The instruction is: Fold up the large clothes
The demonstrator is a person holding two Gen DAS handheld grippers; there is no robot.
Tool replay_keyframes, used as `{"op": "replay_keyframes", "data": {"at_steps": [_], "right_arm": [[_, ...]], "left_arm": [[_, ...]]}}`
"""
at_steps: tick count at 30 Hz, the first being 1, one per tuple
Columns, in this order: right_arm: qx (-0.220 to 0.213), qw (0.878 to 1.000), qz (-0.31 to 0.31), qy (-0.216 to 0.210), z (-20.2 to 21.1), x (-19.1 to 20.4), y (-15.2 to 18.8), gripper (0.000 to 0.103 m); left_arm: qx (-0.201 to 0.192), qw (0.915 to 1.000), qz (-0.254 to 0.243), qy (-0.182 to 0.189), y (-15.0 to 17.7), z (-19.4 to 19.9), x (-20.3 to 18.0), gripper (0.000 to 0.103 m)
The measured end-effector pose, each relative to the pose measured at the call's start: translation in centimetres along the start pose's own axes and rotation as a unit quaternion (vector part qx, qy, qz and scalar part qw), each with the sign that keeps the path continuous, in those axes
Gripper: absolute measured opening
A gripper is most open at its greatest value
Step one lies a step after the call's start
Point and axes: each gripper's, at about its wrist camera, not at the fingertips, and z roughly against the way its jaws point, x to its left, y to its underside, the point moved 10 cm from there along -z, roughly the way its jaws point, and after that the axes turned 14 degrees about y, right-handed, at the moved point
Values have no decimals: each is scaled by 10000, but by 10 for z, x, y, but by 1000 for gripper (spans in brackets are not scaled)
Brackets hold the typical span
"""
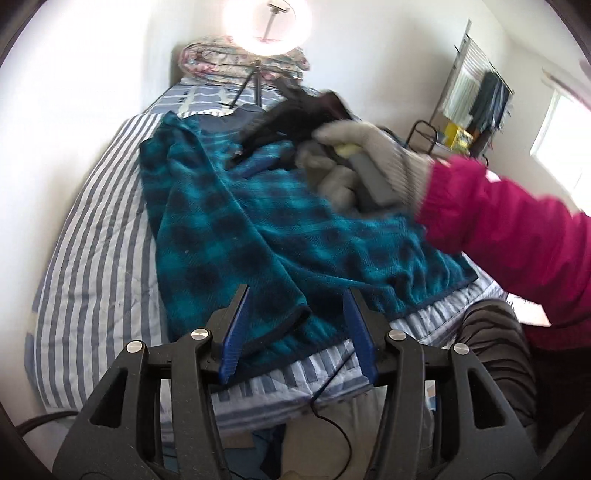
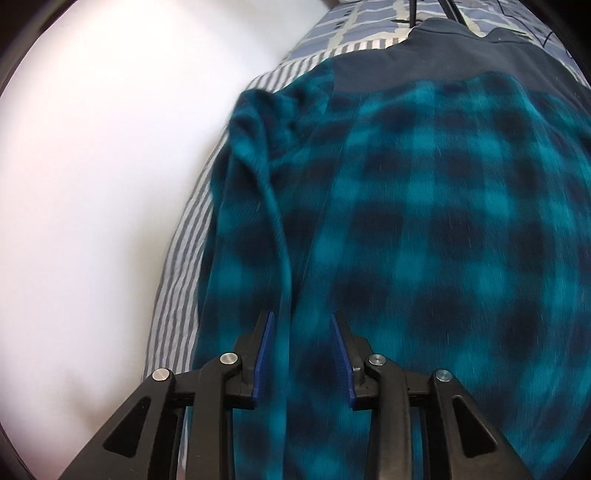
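A large teal and dark plaid fleece garment (image 1: 236, 221) lies spread on a bed with a blue-and-white striped cover (image 1: 96, 229). My left gripper (image 1: 295, 295) hovers over the garment's near hem, jaws apart, with nothing pressed between the blue pads. A gloved hand (image 1: 373, 162) in a pink sleeve holds the blurred right gripper over the garment's far part. In the right wrist view the right gripper (image 2: 301, 317) stands open just above the plaid fleece garment (image 2: 424, 229), beside a folded-over sleeve. A dark blue yoke (image 2: 443, 51) shows at the garment's top.
A white wall (image 2: 92, 184) runs along the bed's left side. At the bed's head sit a folded floral quilt (image 1: 229, 59) and a ring light (image 1: 267, 22) on a tripod. A clothes rack (image 1: 476, 99) and a window (image 1: 561, 136) stand to the right. A striped trouser leg (image 1: 495, 350) is near.
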Motion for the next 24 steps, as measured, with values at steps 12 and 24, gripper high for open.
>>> {"op": "replay_keyframes", "data": {"at_steps": [12, 24], "right_arm": [[611, 9966, 228, -499, -8, 13, 104, 23], [680, 9962, 126, -529, 6, 10, 153, 4]], "left_arm": [[-70, 9774, 2112, -95, 36, 10, 91, 50], [443, 9766, 2093, -198, 54, -28, 92, 6]]}}
